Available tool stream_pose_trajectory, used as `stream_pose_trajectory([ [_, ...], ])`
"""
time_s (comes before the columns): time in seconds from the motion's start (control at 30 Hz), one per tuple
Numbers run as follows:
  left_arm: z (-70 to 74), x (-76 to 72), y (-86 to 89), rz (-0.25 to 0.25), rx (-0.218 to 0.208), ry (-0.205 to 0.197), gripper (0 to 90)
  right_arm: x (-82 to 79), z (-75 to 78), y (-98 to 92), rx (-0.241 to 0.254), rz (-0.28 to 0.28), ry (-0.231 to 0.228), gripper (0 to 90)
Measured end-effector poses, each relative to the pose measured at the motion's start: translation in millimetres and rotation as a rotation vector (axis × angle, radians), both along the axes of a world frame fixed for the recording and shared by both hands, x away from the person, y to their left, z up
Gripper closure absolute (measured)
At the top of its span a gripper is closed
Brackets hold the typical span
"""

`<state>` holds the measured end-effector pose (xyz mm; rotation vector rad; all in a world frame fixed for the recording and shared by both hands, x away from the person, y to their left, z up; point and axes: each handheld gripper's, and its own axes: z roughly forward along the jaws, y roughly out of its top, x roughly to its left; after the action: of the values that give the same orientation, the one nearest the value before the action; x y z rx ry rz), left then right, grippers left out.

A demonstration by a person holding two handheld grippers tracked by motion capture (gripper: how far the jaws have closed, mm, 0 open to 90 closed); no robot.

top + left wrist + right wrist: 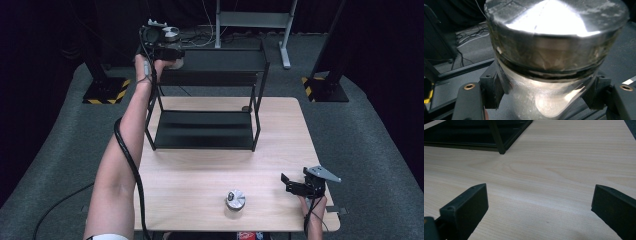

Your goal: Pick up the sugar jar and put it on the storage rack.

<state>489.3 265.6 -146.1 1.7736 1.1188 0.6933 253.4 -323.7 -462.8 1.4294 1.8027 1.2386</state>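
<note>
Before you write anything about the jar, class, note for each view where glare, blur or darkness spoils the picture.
Left gripper view: strong glare whitens the metal lid of the jar, which is so close that its glass blurs. High view: dark surroundings, the table evenly lit, the second jar small and soft. Right gripper view: the near jaws are slightly soft, the wood grain sharp, the rack dim.

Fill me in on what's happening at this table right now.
A person works with a handheld gripper in each hand. The left gripper is shut on a clear jar with a metal lid, held up at the top level of the black two-tier shelf on the wooden table. The right gripper rests near the table's right front edge, fingers open with nothing between them. A second metal-lidded jar stands on the table near the front.
</note>
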Motion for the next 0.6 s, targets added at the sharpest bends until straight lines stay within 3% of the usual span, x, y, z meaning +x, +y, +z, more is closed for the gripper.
stream_pose_trajectory([
  [0.6,4.7,1.3,-1.3,-0.003,0.016,0.016,30.4,-0.2,0.0,-0.1,-0.002,0.002,-0.001,0.0],
])
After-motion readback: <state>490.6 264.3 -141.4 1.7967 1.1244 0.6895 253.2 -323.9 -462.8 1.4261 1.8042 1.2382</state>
